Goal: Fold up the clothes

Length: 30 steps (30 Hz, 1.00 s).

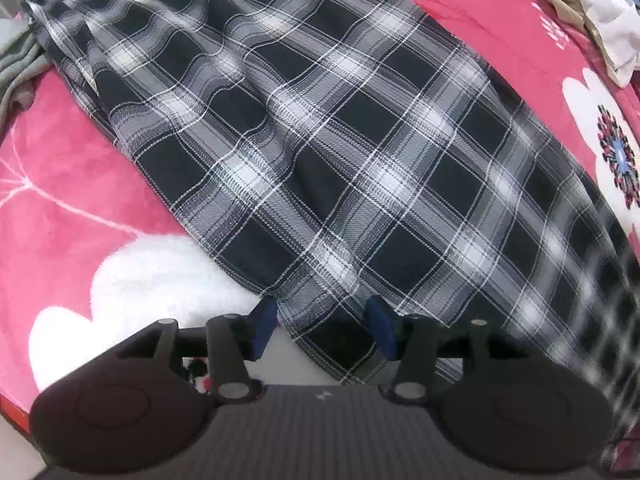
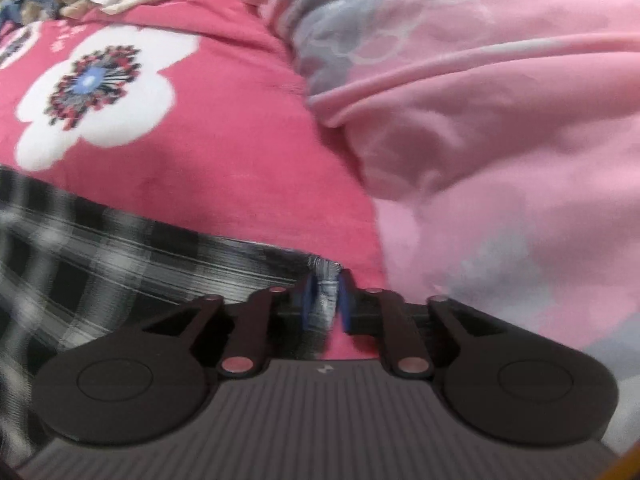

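The black-and-white plaid cloth garment (image 1: 320, 140) runs lengthwise far-left from the half-open, empty left gripper (image 1: 322, 326); the right gripper (image 2: 326, 300), narrowly parted, brackets its corner.

Left wrist view: you look almost straight down, close over the plaid garment (image 1: 320, 152) ahead of your jaws.
Right wrist view: tilted down, close, pink quilt (image 2: 500, 120) beyond the jaws.
Shared: plaid garment, red flowered blanket (image 2: 240, 140).
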Each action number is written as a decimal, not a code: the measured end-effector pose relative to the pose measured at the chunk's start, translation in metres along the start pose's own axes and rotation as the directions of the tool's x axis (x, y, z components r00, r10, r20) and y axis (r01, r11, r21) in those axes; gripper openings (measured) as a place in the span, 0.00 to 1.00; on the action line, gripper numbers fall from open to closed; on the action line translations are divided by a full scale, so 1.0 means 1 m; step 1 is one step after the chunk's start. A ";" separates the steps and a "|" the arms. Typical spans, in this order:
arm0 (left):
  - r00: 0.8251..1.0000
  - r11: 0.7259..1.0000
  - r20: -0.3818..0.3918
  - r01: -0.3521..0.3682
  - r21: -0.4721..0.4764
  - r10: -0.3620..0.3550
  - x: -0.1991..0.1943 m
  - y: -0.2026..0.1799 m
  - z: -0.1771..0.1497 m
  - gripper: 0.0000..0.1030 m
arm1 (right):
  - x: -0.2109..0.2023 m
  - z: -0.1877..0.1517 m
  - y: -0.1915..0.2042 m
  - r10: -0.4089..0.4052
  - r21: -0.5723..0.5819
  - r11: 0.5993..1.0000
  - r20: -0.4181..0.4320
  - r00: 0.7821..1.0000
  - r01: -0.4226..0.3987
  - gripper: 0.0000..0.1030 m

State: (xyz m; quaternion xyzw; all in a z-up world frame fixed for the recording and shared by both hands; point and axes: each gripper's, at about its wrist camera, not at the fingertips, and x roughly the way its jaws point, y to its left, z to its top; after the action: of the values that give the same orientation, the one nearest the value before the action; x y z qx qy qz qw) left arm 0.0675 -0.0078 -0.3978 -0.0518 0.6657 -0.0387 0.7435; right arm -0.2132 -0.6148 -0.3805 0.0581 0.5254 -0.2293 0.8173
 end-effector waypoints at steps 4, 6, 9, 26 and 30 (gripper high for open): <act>0.998 0.998 0.001 0.055 0.017 -0.055 -0.002 0.009 -0.002 0.51 | -0.021 0.006 0.017 -0.108 -0.110 0.988 0.021 0.994 0.110 0.33; 0.995 0.995 -0.016 0.098 0.014 -0.098 -0.007 0.019 -0.002 0.51 | -0.035 0.009 0.031 -0.166 -0.187 0.967 0.056 0.985 0.173 0.33; 0.986 0.987 -0.048 0.159 -0.016 -0.160 -0.019 0.040 -0.002 0.50 | -0.061 0.020 0.048 -0.266 -0.220 0.931 0.134 0.955 0.290 0.33; 0.956 0.901 0.165 0.286 -0.327 -0.243 -0.014 0.235 0.056 0.35 | -0.080 0.035 0.263 0.622 -0.428 0.727 0.080 0.779 -0.537 0.21; 0.941 0.886 0.154 0.336 -0.320 -0.301 -0.007 0.244 0.063 0.34 | -0.035 0.065 0.310 0.686 -0.398 0.639 -0.091 0.722 -0.658 0.26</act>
State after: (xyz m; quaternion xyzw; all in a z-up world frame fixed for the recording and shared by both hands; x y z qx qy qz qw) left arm 0.1262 0.2366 -0.4151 -0.2904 0.6065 -0.0416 0.7390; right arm -0.0361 -0.3507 -0.3663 0.0713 0.4732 0.2024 0.8544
